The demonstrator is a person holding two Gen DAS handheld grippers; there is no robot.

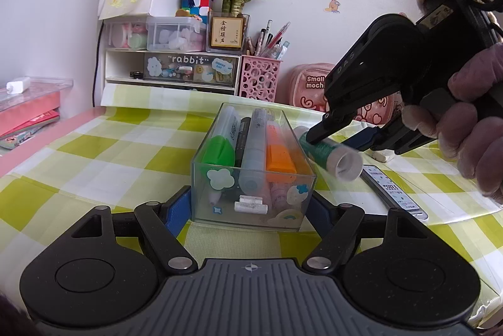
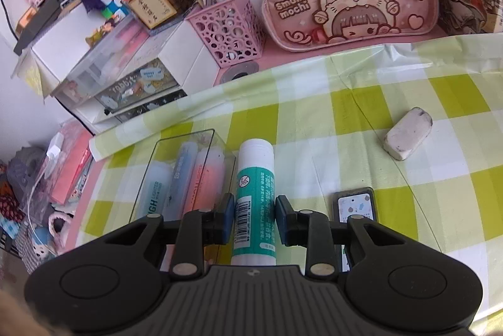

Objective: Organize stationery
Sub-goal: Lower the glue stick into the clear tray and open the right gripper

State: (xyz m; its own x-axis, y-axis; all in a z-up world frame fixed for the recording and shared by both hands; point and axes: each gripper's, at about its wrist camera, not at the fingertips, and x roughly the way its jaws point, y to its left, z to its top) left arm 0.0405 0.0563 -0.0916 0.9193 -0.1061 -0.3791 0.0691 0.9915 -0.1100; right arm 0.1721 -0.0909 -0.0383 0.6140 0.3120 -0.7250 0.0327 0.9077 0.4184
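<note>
A clear plastic box [image 1: 251, 178] holds several highlighters and markers on the checked tablecloth. My left gripper [image 1: 251, 204] is shut on the box's near end, one blue pad on each side. A green and white glue stick [image 2: 255, 197] is between the pads of my right gripper [image 2: 255, 218], which is shut on it, just right of the box [image 2: 185, 175]. In the left wrist view the glue stick [image 1: 330, 155] hangs tilted beside the box's right wall, held by the right gripper [image 1: 342, 137].
A white eraser [image 2: 408, 137] lies to the right. A small patterned case [image 2: 356, 205] lies by the right gripper. A pink pen holder [image 2: 228, 30], pink pencil case [image 2: 349, 2] and white drawer unit [image 1: 171, 70] stand at the back.
</note>
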